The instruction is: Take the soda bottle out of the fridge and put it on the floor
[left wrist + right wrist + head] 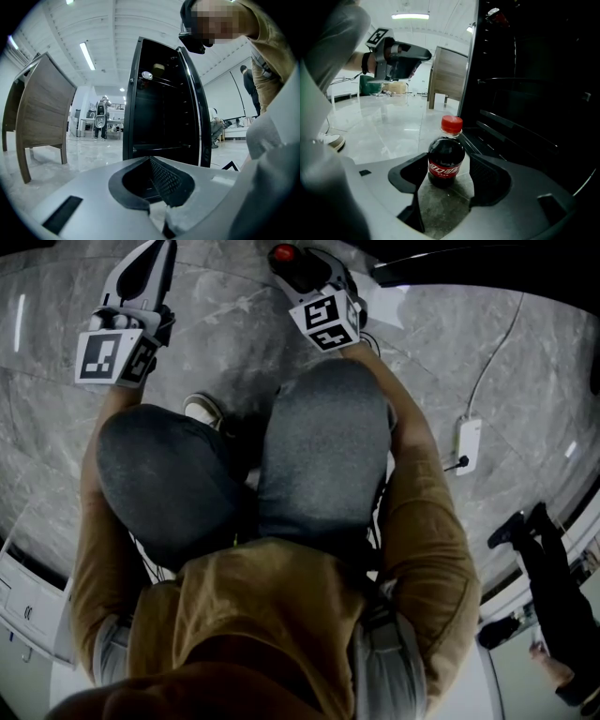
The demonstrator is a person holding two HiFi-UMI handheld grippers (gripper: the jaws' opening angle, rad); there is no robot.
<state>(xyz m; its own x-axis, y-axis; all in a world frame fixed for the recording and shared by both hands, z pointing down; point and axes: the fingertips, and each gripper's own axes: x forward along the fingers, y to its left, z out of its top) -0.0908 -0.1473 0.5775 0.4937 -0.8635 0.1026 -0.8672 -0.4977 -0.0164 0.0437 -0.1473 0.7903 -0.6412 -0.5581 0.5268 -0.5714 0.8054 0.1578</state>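
Soda bottle (446, 159) stands upright on the marble floor (384, 126), red cap on, just beside the open fridge (525, 93). It sits btwn the tips of the R gripper (449, 165), whose fingers (490, 180) are spread wide & not clamped on it; a strip of floor shows btwn bottle & one finger. L gripper (151, 161) is held up, well apart from the bottle, fingers together w/ nothing in them, facing the fridge.
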